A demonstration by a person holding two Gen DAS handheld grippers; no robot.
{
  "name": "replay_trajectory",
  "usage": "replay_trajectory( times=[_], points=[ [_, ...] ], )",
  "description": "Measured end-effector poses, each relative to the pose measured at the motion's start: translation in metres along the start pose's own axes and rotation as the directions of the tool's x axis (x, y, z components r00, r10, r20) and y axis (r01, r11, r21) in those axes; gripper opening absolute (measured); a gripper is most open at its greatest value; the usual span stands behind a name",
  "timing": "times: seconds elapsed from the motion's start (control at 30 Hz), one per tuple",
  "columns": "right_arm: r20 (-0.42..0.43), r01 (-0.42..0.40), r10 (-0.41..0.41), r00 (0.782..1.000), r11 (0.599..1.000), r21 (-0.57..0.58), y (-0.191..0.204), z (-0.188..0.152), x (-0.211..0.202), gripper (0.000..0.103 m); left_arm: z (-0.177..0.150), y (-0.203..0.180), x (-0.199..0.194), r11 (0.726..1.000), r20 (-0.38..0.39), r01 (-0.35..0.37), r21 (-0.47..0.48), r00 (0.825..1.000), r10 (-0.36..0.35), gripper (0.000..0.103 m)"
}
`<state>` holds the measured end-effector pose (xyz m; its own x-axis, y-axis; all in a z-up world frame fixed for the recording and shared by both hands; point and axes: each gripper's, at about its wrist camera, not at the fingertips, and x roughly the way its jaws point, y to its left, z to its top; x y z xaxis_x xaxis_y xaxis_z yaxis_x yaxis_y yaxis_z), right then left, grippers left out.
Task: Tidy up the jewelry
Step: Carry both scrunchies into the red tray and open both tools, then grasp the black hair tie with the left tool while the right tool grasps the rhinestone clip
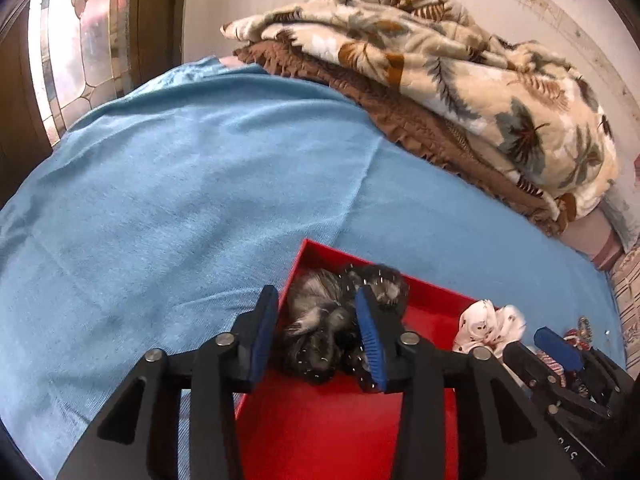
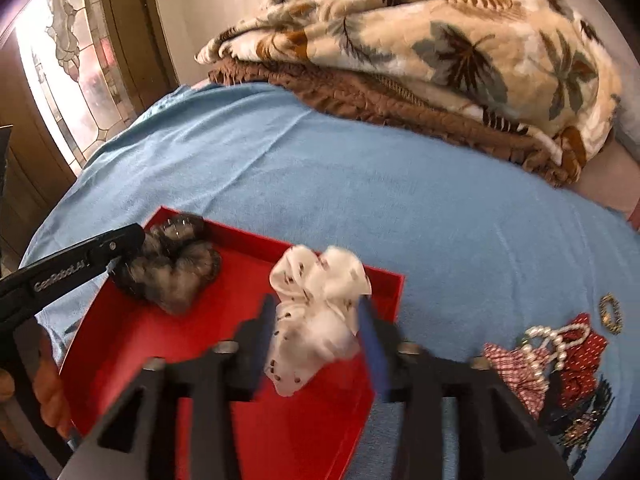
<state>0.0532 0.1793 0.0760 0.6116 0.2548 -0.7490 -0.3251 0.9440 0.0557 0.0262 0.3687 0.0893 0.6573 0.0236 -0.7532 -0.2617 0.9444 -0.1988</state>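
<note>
Two scrunchies lie in the red tray (image 2: pixel 394 292) on the blue bedspread (image 2: pixel 360 184): the dark fuzzy scrunchie (image 2: pixel 176 276) in the tray's corner at about 10 o'clock, and the white spotted scrunchie (image 2: pixel 316 312) near its rim at 2 o'clock. The left gripper (image 1: pixel 318 332) stands partly open around the dark one; its blue pads (image 1: pixel 372 336) flank the fabric without visibly squeezing it. The right gripper (image 2: pixel 318 344) is likewise about half open with the white scrunchie between its fingers, apparently let go, though blur hides whether a pad brushes the cloth.

Releasing looks like the step in hand. To do it well, I would open each gripper a little wider before drawing back, since soft fabric can snag on a pad and get dragged out over the low rim. Lift straight away along the fingers, not sideways.

More pieces wait on the bedspread at 4 o'clock from the tray: a pearl bracelet (image 2: pixel 548 344) lying over a red checked scrunchie (image 2: pixel 516 372), a red dotted scrunchie (image 2: pixel 580 364), and a gold bracelet (image 2: pixel 610 314) just beyond.
</note>
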Motion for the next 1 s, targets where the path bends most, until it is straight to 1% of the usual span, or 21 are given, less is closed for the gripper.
replay_trajectory(
  times=[0.03, 0.1, 0.23, 0.37, 0.47, 0.6, 0.73, 0.9, 1.0],
  points=[
    [0.008, 0.004, -0.004, 1.000, 1.000, -0.007, 0.001, 0.001, -0.003, 0.060, 0.000, 0.000, -0.007, 1.000, 0.010, 0.002, -0.005, 1.000, -0.002, 0.045],
    [0.023, 0.011, -0.010, 1.000, 1.000, -0.027, 0.004, 0.000, -0.014, 0.061, -0.001, 0.002, -0.021, 1.000, 0.030, -0.001, -0.014, 1.000, 0.001, 0.047],
    [0.042, 0.008, -0.006, 0.999, 0.999, -0.042, 0.001, -0.009, -0.039, 0.062, -0.009, 0.003, -0.054, 1.000, 0.072, -0.023, -0.003, 0.997, 0.023, 0.048],
    [0.065, 0.014, -0.012, 0.998, 1.000, -0.026, -0.014, -0.031, -0.071, 0.070, -0.023, -0.004, -0.085, 0.998, 0.094, -0.048, 0.035, 0.995, 0.045, 0.052],
    [0.073, 0.020, -0.020, 0.997, 1.000, 0.011, -0.036, -0.054, -0.096, 0.072, -0.035, -0.017, -0.101, 0.997, 0.086, -0.040, 0.067, 0.996, 0.034, 0.054],
    [0.069, 0.065, -0.070, 0.995, 0.996, 0.068, -0.074, -0.086, -0.124, 0.074, -0.050, -0.047, -0.117, 0.990, 0.072, -0.007, 0.139, 0.997, -0.003, 0.055],
    [0.051, 0.131, -0.140, 0.989, 0.980, 0.150, -0.124, -0.119, -0.148, 0.074, -0.064, -0.086, -0.127, 0.974, 0.063, 0.028, 0.223, 0.997, -0.043, 0.055],
    [0.019, 0.209, -0.223, 0.975, 0.938, 0.277, -0.194, -0.156, -0.170, 0.074, -0.081, -0.132, -0.127, 0.953, 0.011, 0.096, 0.287, 0.995, -0.104, 0.055],
    [0.005, 0.227, -0.242, 0.970, 0.918, 0.326, -0.221, -0.170, -0.174, 0.074, -0.093, -0.160, -0.118, 0.939, -0.035, 0.134, 0.317, 0.991, -0.129, 0.055]
  ],
)
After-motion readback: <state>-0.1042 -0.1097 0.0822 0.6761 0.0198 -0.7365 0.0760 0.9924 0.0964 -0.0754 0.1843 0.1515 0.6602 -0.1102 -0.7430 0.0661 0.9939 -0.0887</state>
